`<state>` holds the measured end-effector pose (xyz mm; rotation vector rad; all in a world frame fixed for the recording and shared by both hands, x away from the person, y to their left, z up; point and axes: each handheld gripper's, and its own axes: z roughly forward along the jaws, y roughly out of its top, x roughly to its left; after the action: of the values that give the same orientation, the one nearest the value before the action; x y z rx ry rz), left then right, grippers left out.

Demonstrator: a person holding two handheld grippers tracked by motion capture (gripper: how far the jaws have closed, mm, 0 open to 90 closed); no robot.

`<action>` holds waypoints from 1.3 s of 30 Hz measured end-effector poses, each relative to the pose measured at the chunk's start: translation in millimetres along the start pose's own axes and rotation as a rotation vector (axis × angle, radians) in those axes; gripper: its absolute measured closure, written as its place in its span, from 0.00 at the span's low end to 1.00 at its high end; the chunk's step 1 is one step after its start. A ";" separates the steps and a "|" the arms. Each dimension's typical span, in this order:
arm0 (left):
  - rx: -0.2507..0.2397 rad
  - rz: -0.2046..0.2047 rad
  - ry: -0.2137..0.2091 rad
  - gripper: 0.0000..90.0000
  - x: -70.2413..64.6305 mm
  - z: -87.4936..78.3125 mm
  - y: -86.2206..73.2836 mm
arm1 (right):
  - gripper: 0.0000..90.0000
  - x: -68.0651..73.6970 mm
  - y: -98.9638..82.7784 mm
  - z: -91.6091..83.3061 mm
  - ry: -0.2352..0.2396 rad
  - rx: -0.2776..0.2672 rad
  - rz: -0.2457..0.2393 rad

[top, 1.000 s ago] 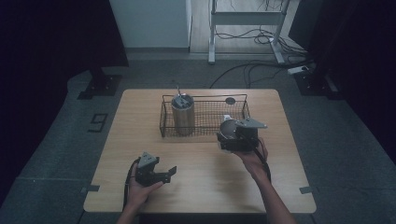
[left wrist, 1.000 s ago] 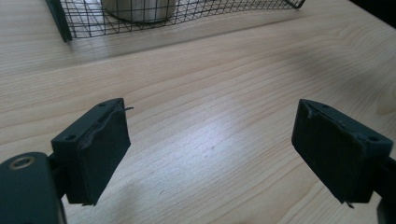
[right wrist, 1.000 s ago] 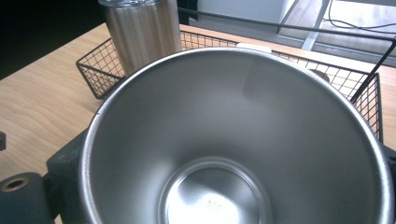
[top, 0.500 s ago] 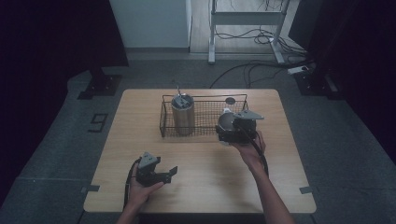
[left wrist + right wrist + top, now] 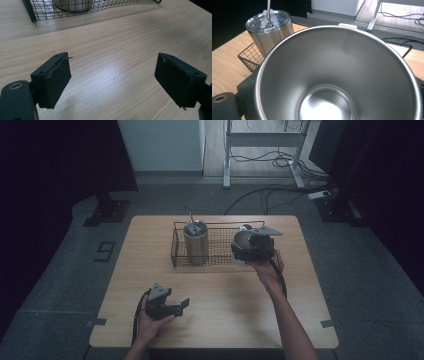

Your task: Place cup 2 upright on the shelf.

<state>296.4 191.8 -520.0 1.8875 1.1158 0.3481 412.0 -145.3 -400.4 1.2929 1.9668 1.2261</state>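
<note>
Steel cup (image 5: 337,75) clamped in right gripper (image 5: 254,251), mouth facing its camera, over wire basket (image 5: 220,257) | no readable writing | left gripper (image 5: 172,308) jaws apart, empty, over table (image 5: 225,310)

**Right gripper carries cup toward basket; left jaws narrow**

Right gripper (image 5: 244,251) with the steel cup (image 5: 337,75) clamped in it has shifted from the table in front of the wire basket (image 5: 176,251) up to the basket's right end, now over its front edge, near the lidded tumbler (image 5: 195,241). The right hand (image 5: 267,267) has come forward with it, and slightly higher. Left gripper (image 5: 181,306): jaws have just been closing, nothing between them, gap remains in the left gripper view.
</note>
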 end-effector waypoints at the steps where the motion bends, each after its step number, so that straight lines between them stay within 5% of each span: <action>1: -0.001 0.000 0.000 0.15 0.0 -0.2 0.1 | 0.07 0.0 1.7 1.0 0.002 -0.001 -0.004; 39: 0.025 0.015 -0.006 0.16 2.2 4.0 -3.5 | 0.07 -31.2 27.7 74.3 -0.039 0.050 0.013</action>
<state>298.2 192.1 -525.4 1.9189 1.1068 0.3378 495.7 -138.1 -414.4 1.3467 1.9759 1.1556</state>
